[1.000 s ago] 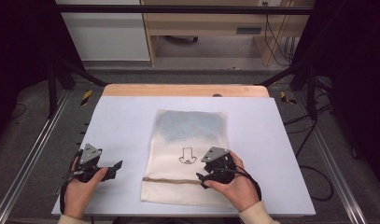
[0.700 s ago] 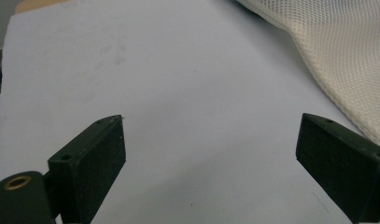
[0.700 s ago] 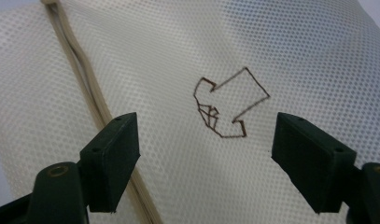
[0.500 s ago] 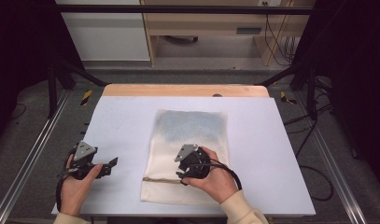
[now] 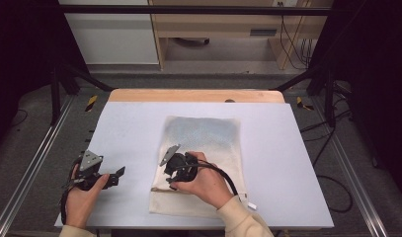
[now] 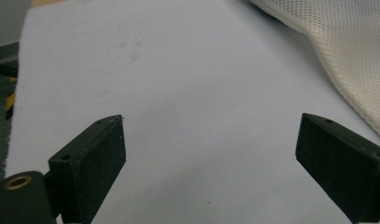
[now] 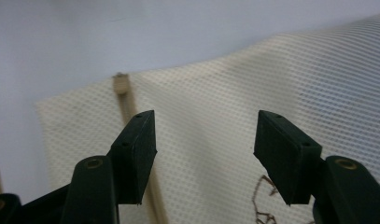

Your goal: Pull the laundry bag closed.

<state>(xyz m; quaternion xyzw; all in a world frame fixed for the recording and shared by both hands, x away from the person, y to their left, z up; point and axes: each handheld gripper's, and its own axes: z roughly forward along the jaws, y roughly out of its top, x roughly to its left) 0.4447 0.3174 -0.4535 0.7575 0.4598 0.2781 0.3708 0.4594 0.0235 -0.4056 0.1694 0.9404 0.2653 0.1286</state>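
Observation:
A cream mesh bag (image 5: 203, 136) lies flat in the middle of the white table (image 5: 134, 128), with a bluish patch showing through its far half. My right gripper (image 5: 170, 174) hovers over the bag's left part, pointing left. In the right gripper view (image 7: 206, 121) the jaws stand partly apart and have just been closing, with mesh (image 7: 215, 93) under them and nothing pinched. A tan zipper strip (image 7: 121, 88) runs beside the left fingertip. My left gripper (image 5: 118, 177) rests open on bare table left of the bag; in the left gripper view (image 6: 211, 121) the bag's edge (image 6: 346, 60) lies at upper right.
A wooden strip (image 5: 196, 95) borders the table's far edge. Metal rails run along both sides, with yellow-and-black pieces (image 5: 91, 102) on the floor beyond. A small white tag (image 5: 251, 205) sticks out at the bag's near right corner. A cable trails from the right gripper over the bag.
My right gripper has slid left across the bag, from its right-middle to its left part, and its jaws are narrower. The left hand has stayed where it was.

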